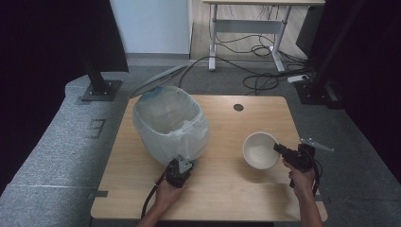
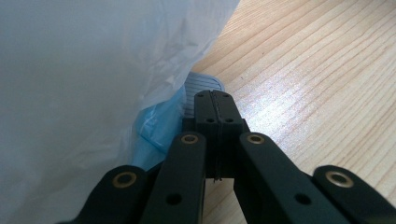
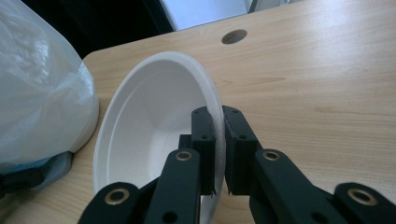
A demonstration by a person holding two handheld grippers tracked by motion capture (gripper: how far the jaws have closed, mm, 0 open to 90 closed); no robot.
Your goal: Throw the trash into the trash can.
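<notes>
The right gripper pinches the rim of a white paper bowl, one jaw inside the wall and the other outside. In the right gripper view the bowl is tipped up on its side, its hollow facing left. From above, the bowl sits near the table's right edge, about midway between front and back, with the right gripper at its right rim and the hand behind it.

The left gripper has its jaws pressed together with nothing between them, its tip right beside the foot of a blue bin lined with a white plastic bag. The bin stands on the left half of the wooden table, towards the back, with the left gripper at its front side. A round cable hole lies near the table's back edge.
</notes>
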